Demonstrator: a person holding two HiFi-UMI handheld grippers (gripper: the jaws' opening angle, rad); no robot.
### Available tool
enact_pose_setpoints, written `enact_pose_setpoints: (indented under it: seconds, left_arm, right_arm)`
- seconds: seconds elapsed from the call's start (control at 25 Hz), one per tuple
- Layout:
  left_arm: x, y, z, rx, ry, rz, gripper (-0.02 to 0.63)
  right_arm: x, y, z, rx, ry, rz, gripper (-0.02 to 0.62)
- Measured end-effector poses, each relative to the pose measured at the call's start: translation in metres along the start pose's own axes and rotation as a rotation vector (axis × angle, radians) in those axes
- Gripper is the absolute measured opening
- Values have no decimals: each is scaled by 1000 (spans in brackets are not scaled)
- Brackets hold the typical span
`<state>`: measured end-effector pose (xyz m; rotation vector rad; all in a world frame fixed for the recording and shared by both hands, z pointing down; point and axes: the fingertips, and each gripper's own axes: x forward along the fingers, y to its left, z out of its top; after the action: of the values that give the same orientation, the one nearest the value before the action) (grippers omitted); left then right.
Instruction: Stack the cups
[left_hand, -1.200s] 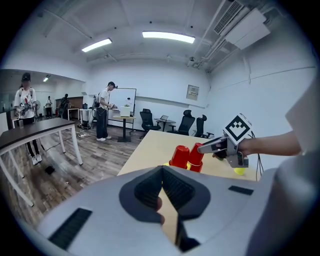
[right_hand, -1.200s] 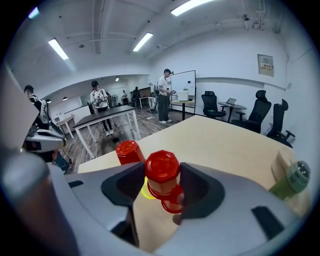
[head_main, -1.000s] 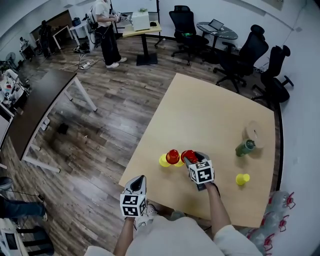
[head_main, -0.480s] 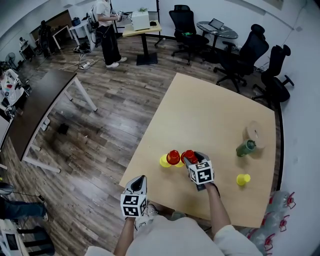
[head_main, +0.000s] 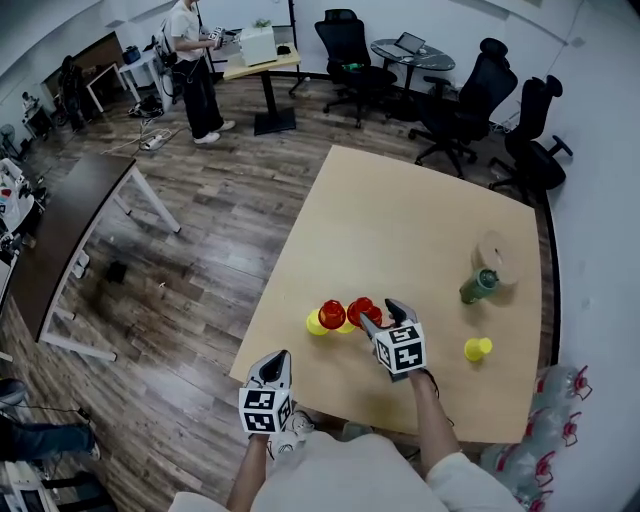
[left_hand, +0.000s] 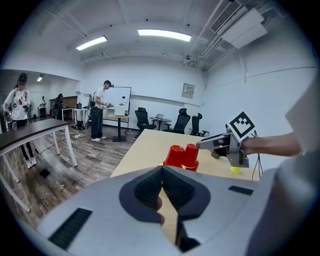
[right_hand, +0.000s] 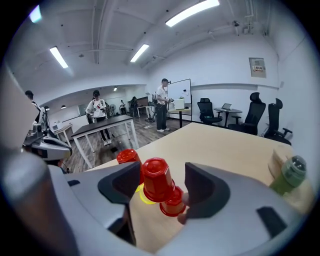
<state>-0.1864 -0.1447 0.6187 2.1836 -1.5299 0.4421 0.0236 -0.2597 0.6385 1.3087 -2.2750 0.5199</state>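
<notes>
Two upturned red cups stand near the table's front edge. The left red cup (head_main: 332, 314) (right_hand: 127, 156) sits over a yellow cup (head_main: 316, 323) (right_hand: 142, 195). The right red cup (head_main: 360, 310) (right_hand: 156, 179) leans on another red cup (right_hand: 174, 203) beneath it. My right gripper (head_main: 386, 316) (right_hand: 163, 173) has its jaws on either side of this cup; they are opening and do not press on it. A lone yellow cup (head_main: 477, 348) stands at the right. My left gripper (head_main: 279, 358) (left_hand: 162, 172) hangs shut and empty off the table's front edge.
A green bottle (head_main: 478, 285) (right_hand: 287, 176) and a round pale disc (head_main: 496, 253) stand at the table's (head_main: 400, 220) right side. Office chairs (head_main: 455, 95) are beyond the far end. A dark desk (head_main: 60, 225) is at the left, with people (head_main: 188, 60) standing farther off.
The head view has shifted a little, so everything sits slightly more to the left. My right gripper stays around the right red cup. My left gripper has not moved.
</notes>
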Motion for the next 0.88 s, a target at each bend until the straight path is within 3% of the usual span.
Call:
enact_pose_setpoints:
  seconds: [0.4,0.68,0.88]
  left_arm:
    - [46,-77,9,104,47,-200,12]
    - [83,-157,8,192,90,-361,12]
    - [99,-216,0,232,114,-426,12]
  right_arm:
    - [-78,-93,-32,127,-40,-221,276]
    - [-160,-179,-94,273,-35,-428,276]
    - [-205,-232,-142,355,-19,-518,276]
